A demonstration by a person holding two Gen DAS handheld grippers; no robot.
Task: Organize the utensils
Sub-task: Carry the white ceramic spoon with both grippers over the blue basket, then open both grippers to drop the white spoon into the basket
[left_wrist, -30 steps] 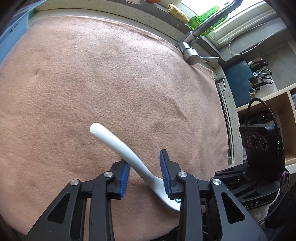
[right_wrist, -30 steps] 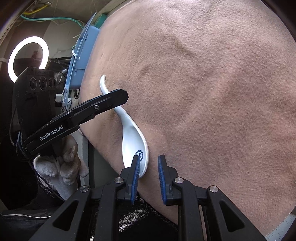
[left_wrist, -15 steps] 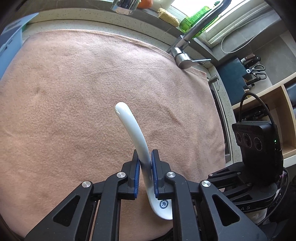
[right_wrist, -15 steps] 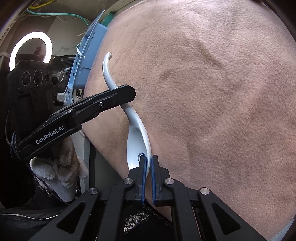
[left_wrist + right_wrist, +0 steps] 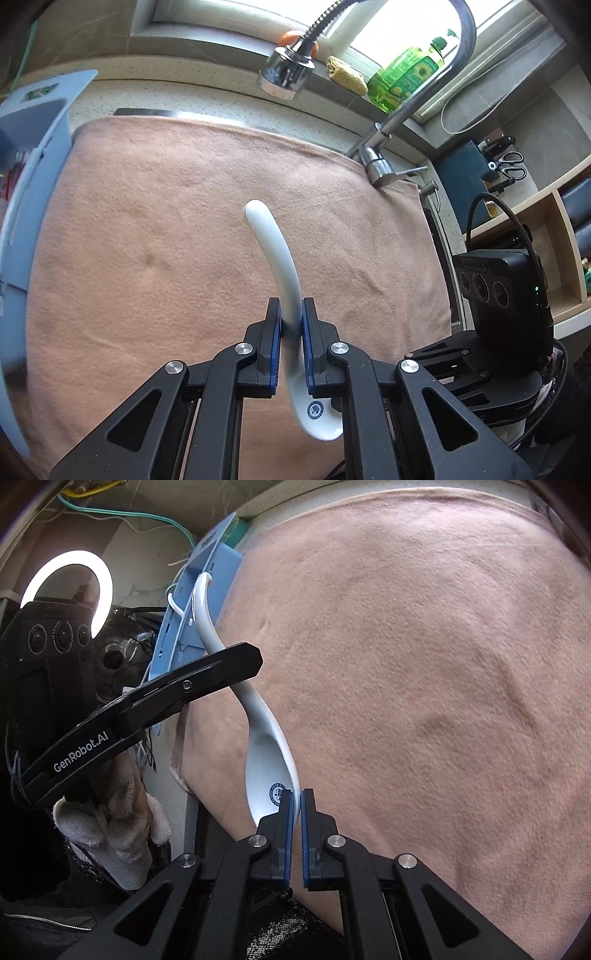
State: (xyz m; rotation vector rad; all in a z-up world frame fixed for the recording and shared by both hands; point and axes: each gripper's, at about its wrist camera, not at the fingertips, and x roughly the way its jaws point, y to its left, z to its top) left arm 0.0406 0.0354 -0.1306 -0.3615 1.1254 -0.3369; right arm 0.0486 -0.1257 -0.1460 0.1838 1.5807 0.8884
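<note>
The white ceramic spoon (image 5: 284, 280) is up off the pink towel (image 5: 147, 221), caught at two places: your left gripper (image 5: 291, 314) is clamped on the handle just above the bowl, and your right gripper (image 5: 297, 805) pinches the bowl's rim at the tip. The handle end points toward the blue utensil holder (image 5: 195, 609) at the towel's edge. Behind the towel, a faucet (image 5: 406, 110) arches over it.
</note>
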